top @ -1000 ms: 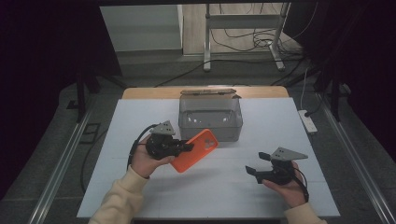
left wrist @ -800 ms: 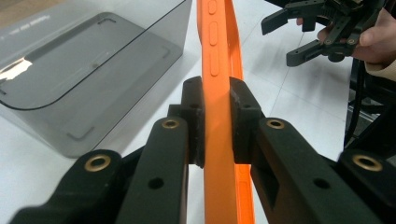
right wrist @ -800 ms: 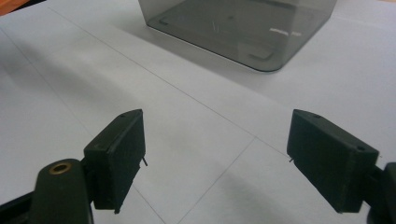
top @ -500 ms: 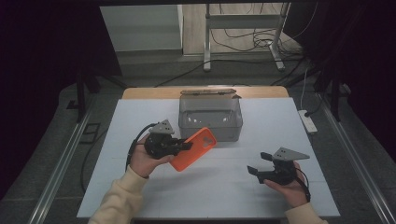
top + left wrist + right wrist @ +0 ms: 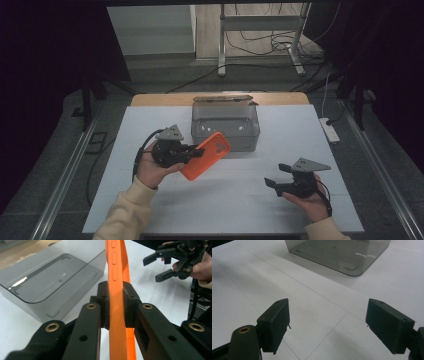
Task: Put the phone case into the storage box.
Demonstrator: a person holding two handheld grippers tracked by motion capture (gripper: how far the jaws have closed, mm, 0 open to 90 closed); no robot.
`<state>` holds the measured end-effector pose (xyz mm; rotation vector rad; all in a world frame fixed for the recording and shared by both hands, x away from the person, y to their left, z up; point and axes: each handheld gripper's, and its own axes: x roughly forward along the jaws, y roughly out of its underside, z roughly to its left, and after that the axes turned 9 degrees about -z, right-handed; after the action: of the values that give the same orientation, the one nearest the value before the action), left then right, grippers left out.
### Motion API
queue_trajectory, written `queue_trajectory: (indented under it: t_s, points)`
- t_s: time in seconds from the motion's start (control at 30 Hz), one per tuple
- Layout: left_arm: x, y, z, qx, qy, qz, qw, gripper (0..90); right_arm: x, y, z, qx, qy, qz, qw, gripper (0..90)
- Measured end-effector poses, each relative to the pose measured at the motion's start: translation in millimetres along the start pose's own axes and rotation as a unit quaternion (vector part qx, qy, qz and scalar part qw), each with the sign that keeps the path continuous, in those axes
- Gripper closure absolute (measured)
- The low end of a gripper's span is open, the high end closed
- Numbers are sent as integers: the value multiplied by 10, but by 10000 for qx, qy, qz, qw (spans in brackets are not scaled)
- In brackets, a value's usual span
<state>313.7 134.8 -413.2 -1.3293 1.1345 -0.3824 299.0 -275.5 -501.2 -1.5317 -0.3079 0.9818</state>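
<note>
**Orange case swings up toward the box**

Over the last second we have carried the orange phone case (image 5: 206, 155) a little up and back, from a lower spot over the white table (image 5: 150, 210) to just in front of the clear grey box (image 5: 226, 125); in the high view its upper corner now overlaps the box's front wall, though we cannot tell whether the two touch (the case may well be hanging in front of it, in the air); we judge that the work in hand is to get the case into that box, and that the lift is under way while the drop is not yet made.

The left gripper (image 5: 116, 306) is clamped on the case; its two black pads (image 5: 103, 305) press the thin orange edge from both sides, with the case standing on edge between them and running away toward the box; the grip sits near the case's lower end.

The right gripper (image 5: 276, 184) rests low over the table, well apart from the case; its jaws stand wide apart with nothing between them, just bare tabletop beyond, and the right hand has kept its place.
</note>
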Motion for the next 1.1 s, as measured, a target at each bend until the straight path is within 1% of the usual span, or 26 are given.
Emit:
queue_trajectory:
  t_s: [0.2,0.23,0.33,0.4,0.57,0.73,0.77,0.87,1.1]
  points:
    - [-11,-68,30,-37,-108,-7,9999,794,11,4,1,-1,-26,26,10000,196]
    - [-13,-86,34,-39,-135,-9,9999,794,4,-2,5,-29,20,52,10000,196]
    - [-10,-127,43,-43,-183,2,9998,794,8,-13,24,-13,-87,-23,10000,196]
    - [-2,-156,51,-30,-223,37,9997,794,12,-17,31,-64,-61,-4,10000,195]
    - [-4,-211,57,-25,-322,0,9995,795,14,-10,22,-59,-34,16,10000,194]
    - [-15,-245,79,-46,-370,-41,9993,794,19,-6,20,-74,-26,41,10000,194]
    - [-15,-255,84,-66,-383,-51,9992,795,16,-11,20,-92,1,85,9999,195]
    - [-12,-292,99,-64,-411,-54,9991,795,22,-14,23,-80,-33,47,10000,197]
    - [11,-356,91,-63,-452,-72,9989,795,25,-11,25,-97,-16,66,9999,196]
